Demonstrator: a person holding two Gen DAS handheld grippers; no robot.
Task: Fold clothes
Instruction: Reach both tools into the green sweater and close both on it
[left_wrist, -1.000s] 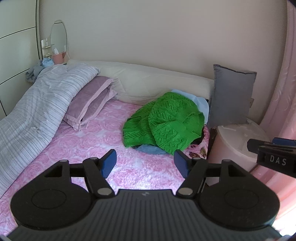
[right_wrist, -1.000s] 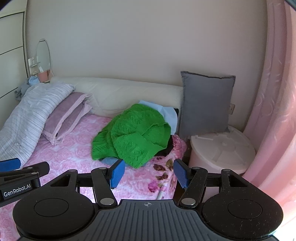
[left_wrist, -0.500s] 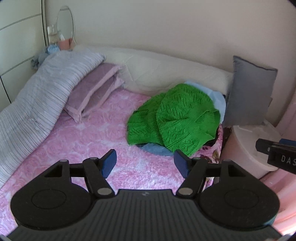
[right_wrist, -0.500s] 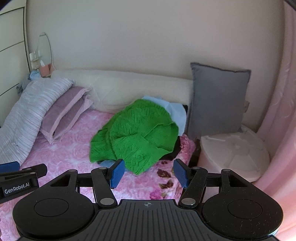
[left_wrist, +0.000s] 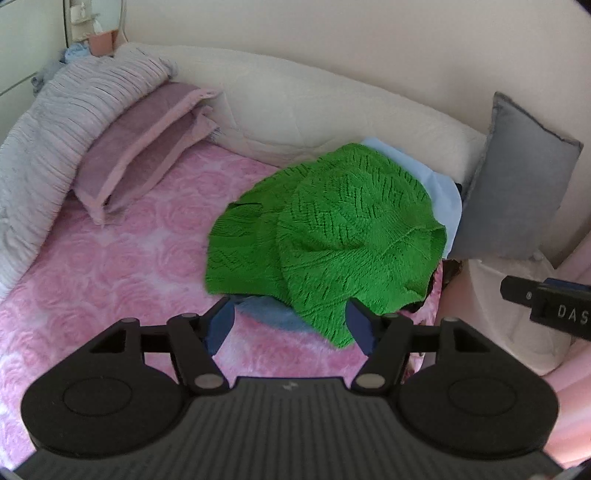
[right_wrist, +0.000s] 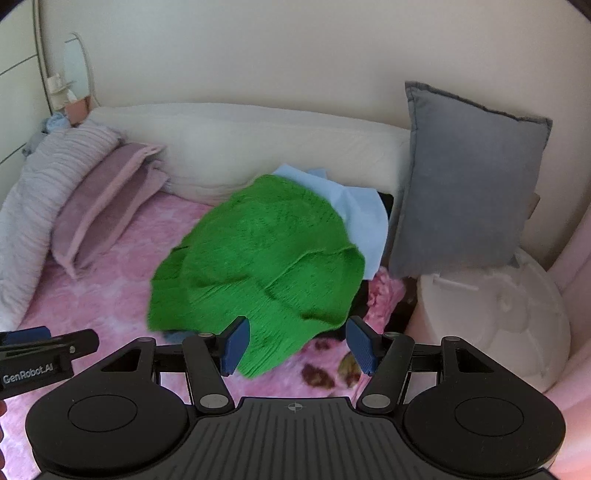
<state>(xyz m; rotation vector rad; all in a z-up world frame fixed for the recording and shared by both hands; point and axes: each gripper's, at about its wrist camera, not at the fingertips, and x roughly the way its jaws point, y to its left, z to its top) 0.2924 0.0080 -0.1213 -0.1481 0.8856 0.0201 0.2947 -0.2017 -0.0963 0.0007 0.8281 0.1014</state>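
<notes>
A green knitted sweater (left_wrist: 332, 236) lies crumpled on top of a small pile of clothes on the pink bed; it also shows in the right wrist view (right_wrist: 266, 269). Under it lie a light blue garment (left_wrist: 439, 184), a darker blue one (left_wrist: 273, 314) and something black (right_wrist: 384, 201). My left gripper (left_wrist: 290, 326) is open and empty, just short of the sweater's near hem. My right gripper (right_wrist: 299, 349) is open and empty, over the sweater's lower edge. Each gripper shows at the edge of the other's view.
The pink rose-patterned bedspread (left_wrist: 122, 258) stretches to the left. A mauve pillow (left_wrist: 144, 144) and a striped quilt (left_wrist: 48, 125) lie at the left. A grey cushion (right_wrist: 465, 184) stands at the right over a round white bin (right_wrist: 498, 317). A cream headboard bolster (left_wrist: 314, 110) runs behind.
Both grippers have moved forward and closer to the clothes pile, so the green sweater looks larger and lies just ahead of the fingertips. Both stay open.
</notes>
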